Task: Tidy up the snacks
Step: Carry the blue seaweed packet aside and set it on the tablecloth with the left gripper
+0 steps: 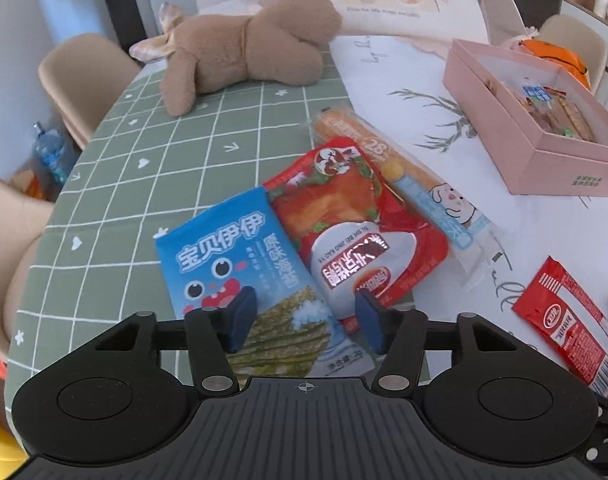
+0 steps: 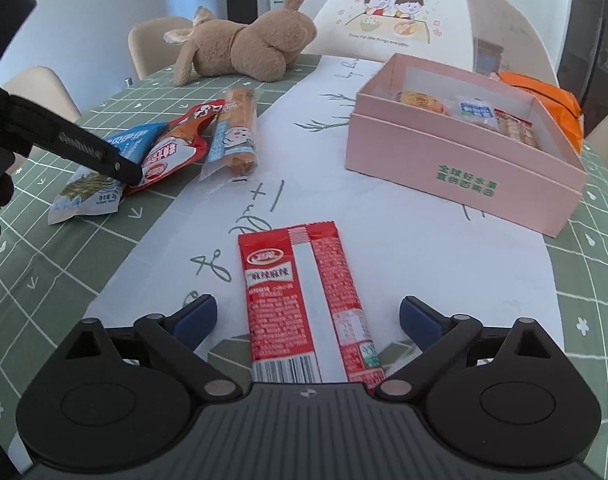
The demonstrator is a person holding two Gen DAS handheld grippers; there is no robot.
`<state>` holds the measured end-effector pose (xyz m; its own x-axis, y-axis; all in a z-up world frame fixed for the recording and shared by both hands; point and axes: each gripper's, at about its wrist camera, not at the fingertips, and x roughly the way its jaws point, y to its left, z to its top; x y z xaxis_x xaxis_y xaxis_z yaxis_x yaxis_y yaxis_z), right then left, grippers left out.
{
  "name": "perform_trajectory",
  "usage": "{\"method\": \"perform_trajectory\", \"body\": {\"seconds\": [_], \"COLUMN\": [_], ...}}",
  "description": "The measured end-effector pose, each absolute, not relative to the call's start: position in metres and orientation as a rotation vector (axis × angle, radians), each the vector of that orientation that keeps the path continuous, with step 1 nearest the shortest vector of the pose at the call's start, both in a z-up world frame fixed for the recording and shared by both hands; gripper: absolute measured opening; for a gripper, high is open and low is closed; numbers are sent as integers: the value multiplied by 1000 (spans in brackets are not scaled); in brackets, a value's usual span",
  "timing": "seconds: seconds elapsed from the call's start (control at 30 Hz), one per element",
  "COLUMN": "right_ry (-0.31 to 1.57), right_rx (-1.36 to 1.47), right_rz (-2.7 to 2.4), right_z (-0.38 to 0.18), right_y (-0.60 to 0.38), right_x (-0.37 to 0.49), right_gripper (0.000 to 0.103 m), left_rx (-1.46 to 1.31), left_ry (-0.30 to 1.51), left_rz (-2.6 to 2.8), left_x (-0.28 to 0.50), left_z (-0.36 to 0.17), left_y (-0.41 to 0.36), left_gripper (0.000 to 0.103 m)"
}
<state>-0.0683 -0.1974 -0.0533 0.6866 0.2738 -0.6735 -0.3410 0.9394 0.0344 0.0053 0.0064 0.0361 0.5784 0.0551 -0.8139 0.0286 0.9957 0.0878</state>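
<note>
My left gripper point(image 1: 304, 322) hovers open over a blue seaweed snack pack point(image 1: 232, 264) and a red chicken pack point(image 1: 344, 220) that overlap on the green checked tablecloth; neither pad presses on them. A long bread pack with a puppy print point(image 1: 408, 176) lies just beyond. My right gripper point(image 2: 309, 318) stands wide open, with a long red spicy-strip packet point(image 2: 304, 300) lying flat between its fingers, untouched. The pink box point(image 2: 456, 160) at the right holds several wrapped snacks. In the right wrist view, the left gripper's finger point(image 2: 120, 168) sits over the blue pack point(image 2: 88, 192).
A brown plush rabbit point(image 1: 248, 48) lies at the far side of the table. Beige chairs point(image 1: 80, 76) ring the table, one with a cartoon cover point(image 2: 392, 16). An orange bag point(image 2: 544, 92) sits behind the box. A water bottle point(image 1: 50, 152) stands on the floor at the left.
</note>
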Motion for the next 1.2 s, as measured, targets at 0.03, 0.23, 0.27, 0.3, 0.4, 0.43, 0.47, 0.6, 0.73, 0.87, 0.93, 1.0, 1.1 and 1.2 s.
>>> {"method": "perform_trajectory", "body": {"seconds": [0.03, 0.23, 0.27, 0.3, 0.4, 0.43, 0.47, 0.6, 0.73, 0.87, 0.93, 1.0, 1.1, 1.2], "right_ry": [731, 690, 690, 689, 687, 687, 687, 687, 689, 716, 744, 774, 836, 783], "right_rx": [-95, -84, -83, -83, -81, -82, -82, -82, -81, -78, -81, -95, -117, -128], "right_rz": [344, 343, 343, 342, 340, 340, 339, 336, 336, 324, 322, 334, 381, 413], "right_z": [-54, -59, -59, -58, -59, -59, -59, -59, -59, -58, -55, -53, -44, -22], "right_y": [-199, -203, -203, -203, -202, -202, -202, -201, -202, -199, -198, -195, -189, -174], "right_x": [-70, -74, -74, -74, -75, -75, -75, -75, -75, -72, -67, -62, -46, -32], "right_gripper": [99, 103, 103, 103, 103, 103, 103, 103, 103, 103, 103, 103, 96, 92], "left_rx": [81, 17, 6, -3, 0, 7, 16, 36, 25, 12, 6, 1, -40, -115], "left_ry": [956, 956, 959, 963, 974, 975, 976, 973, 964, 957, 953, 951, 939, 915], "left_rz": [13, 99, 129, 151, 175, 175, 175, 178, 169, 158, 151, 144, 132, 129], "left_x": [6, 0, -2, -3, -6, -6, -5, -4, -5, -5, -4, -4, -5, -10], "left_z": [37, 43, 43, 43, 42, 42, 42, 39, 39, 39, 39, 39, 42, 47], "left_y": [8, 38, 45, 51, 58, 57, 56, 52, 53, 56, 57, 59, 67, 82], "left_gripper": [61, 58, 58, 58, 58, 58, 58, 58, 60, 61, 61, 61, 61, 59]}}
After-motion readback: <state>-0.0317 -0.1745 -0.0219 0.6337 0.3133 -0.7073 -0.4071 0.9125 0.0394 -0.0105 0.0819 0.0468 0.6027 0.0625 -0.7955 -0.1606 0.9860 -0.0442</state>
